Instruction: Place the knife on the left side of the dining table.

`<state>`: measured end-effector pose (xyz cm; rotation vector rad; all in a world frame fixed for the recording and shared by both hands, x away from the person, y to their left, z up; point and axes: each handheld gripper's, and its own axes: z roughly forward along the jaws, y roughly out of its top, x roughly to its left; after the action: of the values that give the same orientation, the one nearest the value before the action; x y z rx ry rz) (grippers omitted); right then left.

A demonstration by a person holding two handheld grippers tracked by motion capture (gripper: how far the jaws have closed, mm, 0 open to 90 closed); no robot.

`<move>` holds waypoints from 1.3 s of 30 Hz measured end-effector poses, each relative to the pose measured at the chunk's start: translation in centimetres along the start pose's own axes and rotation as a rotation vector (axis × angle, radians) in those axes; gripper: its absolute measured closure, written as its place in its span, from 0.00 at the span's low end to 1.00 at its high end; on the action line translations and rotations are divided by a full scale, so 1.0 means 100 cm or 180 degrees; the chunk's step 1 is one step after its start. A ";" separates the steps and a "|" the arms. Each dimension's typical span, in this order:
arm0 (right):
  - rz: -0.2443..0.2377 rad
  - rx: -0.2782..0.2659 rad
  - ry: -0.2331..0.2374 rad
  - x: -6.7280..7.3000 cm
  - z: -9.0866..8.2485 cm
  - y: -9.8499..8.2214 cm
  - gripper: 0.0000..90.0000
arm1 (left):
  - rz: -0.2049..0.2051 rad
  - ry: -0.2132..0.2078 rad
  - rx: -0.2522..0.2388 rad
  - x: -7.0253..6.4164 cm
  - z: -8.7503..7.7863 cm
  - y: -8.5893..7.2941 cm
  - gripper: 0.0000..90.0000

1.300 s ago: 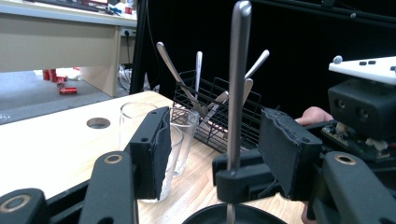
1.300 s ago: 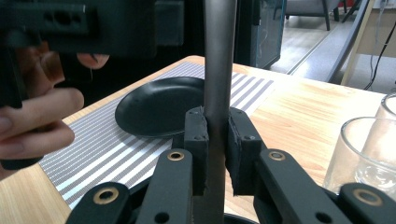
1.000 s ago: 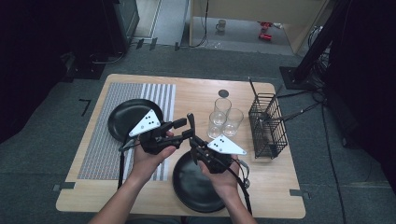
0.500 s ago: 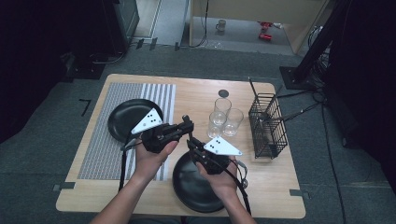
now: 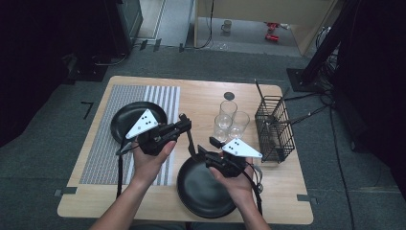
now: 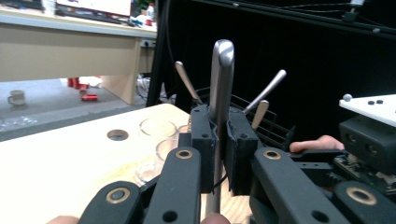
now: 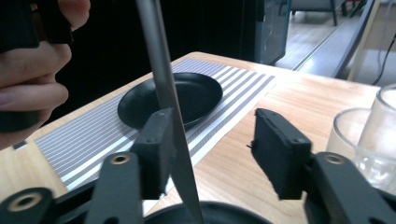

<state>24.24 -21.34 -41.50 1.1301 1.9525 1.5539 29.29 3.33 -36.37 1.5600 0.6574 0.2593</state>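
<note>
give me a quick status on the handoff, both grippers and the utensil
Left gripper shut on the metal utensil. Right gripper jaws just opening, utensil between them, unclamped. Glasses close by.

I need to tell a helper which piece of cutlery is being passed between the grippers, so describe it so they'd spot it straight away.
Start at the wooden table, between the black plate on the striped mat and the black plate at the near edge. Above that gap, the left gripper is shut on a slim silver utensil handle. Unlike the cutlery standing in the wire basket, it hangs in the air.
</note>
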 end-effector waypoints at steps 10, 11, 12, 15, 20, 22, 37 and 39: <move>-0.0122 0.0354 -0.0120 -0.016 -0.012 -0.016 0.09 | 0.0021 0.0184 -0.0062 0.011 -0.013 0.004 0.95; -0.0095 0.0363 -0.0144 -0.018 -0.015 -0.018 0.09 | 0.0028 0.0198 -0.0062 0.012 -0.015 0.004 0.95; -0.0058 0.0372 -0.0160 -0.021 -0.018 -0.020 0.08 | 0.0033 0.0214 -0.0061 0.014 -0.016 0.004 0.95; 0.0014 0.0381 -0.0227 -0.030 -0.027 -0.026 0.08 | 0.0036 0.0256 -0.0068 0.018 -0.021 0.005 0.95; -0.0004 0.0481 -0.0156 -0.043 -0.042 -0.040 0.05 | 0.0055 0.0327 -0.0079 0.024 -0.028 0.005 0.95; 0.0015 0.0518 -0.0219 -0.048 -0.048 -0.047 0.05 | 0.0043 0.0383 -0.0088 0.029 -0.035 0.004 0.95; 0.0235 0.0633 -0.0583 -0.081 -0.087 -0.091 0.02 | -0.0002 0.0553 -0.0104 0.046 -0.057 -0.003 0.95; 0.0270 0.0638 -0.0600 -0.085 -0.090 -0.096 0.02 | -0.0016 0.0564 -0.0109 0.047 -0.058 -0.005 0.95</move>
<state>19.42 -34.06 -49.21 1.4029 1.9875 1.2605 29.84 10.74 -37.18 1.5135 0.7910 0.4064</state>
